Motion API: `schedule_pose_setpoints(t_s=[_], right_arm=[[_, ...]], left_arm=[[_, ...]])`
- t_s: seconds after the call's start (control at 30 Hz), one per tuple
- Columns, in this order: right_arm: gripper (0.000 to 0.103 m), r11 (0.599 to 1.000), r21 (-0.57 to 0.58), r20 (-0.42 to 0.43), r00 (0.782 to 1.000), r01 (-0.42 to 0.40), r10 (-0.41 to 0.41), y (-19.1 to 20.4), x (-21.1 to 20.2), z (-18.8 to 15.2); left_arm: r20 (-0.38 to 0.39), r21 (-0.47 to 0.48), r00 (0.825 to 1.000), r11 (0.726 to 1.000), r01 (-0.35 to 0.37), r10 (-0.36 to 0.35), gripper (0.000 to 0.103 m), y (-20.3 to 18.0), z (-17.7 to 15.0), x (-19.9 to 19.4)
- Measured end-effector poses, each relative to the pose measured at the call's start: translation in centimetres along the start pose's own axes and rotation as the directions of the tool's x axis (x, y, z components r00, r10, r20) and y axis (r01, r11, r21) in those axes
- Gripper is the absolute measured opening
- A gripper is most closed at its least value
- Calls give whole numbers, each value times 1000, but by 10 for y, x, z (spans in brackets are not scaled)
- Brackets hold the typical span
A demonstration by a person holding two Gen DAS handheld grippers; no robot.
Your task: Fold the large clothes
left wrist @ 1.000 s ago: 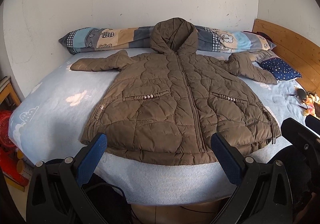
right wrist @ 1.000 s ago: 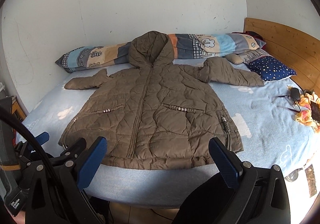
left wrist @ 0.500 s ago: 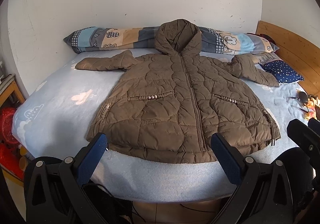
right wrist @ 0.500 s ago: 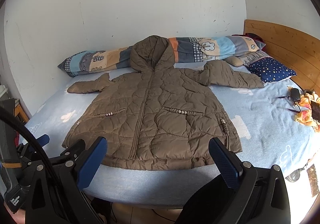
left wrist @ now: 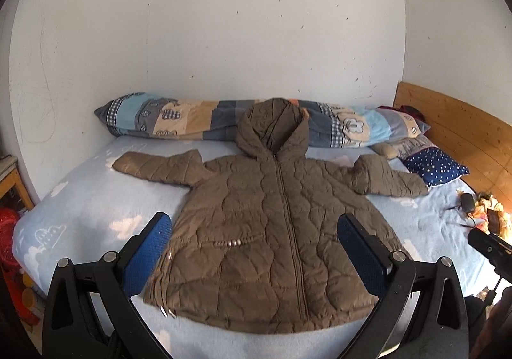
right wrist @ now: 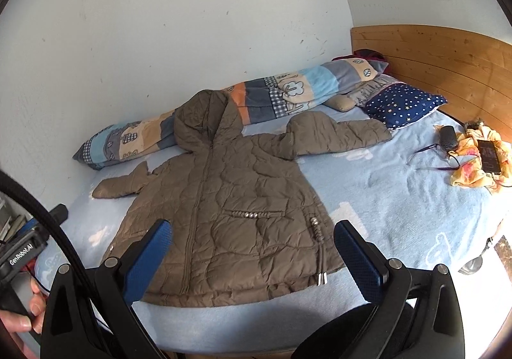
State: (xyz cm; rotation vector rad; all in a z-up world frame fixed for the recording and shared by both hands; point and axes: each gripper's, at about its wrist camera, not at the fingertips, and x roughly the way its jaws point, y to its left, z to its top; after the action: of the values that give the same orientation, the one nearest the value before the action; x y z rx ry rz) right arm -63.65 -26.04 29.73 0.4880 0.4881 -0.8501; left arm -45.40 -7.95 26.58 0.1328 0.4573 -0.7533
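A bed (left wrist: 80,205) covered in a light blue sheet with cloud prints fills both views, pushed against a white wall (left wrist: 224,23), with a wooden headboard (right wrist: 448,64) at its right end. Spread flat on the bed, front up and zipped, lies a large brown quilted coat (left wrist: 275,231); its hood (left wrist: 272,131) rests on a long patchwork bolster (left wrist: 179,117) lying along the far edge by the wall. The coat's sleeves reach out left and right, and its hem sits close to the near edge of the bed. To the right of the right sleeve is a navy pillow with white stars (right wrist: 403,101). Farther right, a crumpled yellow cloth (right wrist: 473,160) carries a dark phone (right wrist: 489,155), with a small black case (right wrist: 448,138) just beside it. The left gripper (left wrist: 256,258) hovers above the near part of the coat, its blue-padded fingers wide apart and holding nothing. The right gripper (right wrist: 252,258) likewise hangs over the hem, fingers spread and empty. A hand (right wrist: 19,314) grips the left tool's handle at the lower left of the right wrist view.
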Motion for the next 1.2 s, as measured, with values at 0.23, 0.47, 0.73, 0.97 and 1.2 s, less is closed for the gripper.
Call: schedule_pose_setpoints(t_s=[0.23,0.47,0.73,0.97,1.2], right_arm=[[103,972,236,26,1000,-19,13,-86,25,71],[100,862,507,-8,999,-27,36,-201,128,112],[76,749,662,-68,998,43,3,-320,262,121],[66,711,698,-97,995,88,-27,-388,346,135],[60,687,716,-114,992,123,-59,-426,397,126]], left_arm=[[0,78,999,996,32,-32,103,-3,35,94],[-199,-47,980,998,-33,23,103,25,-9,226],[-196,-12,980,999,-47,44,103,49,-5,247],[-224,-47,973,996,-75,62,103,63,-7,263],[-269,-46,960,995,-93,78,103,63,-19,277]])
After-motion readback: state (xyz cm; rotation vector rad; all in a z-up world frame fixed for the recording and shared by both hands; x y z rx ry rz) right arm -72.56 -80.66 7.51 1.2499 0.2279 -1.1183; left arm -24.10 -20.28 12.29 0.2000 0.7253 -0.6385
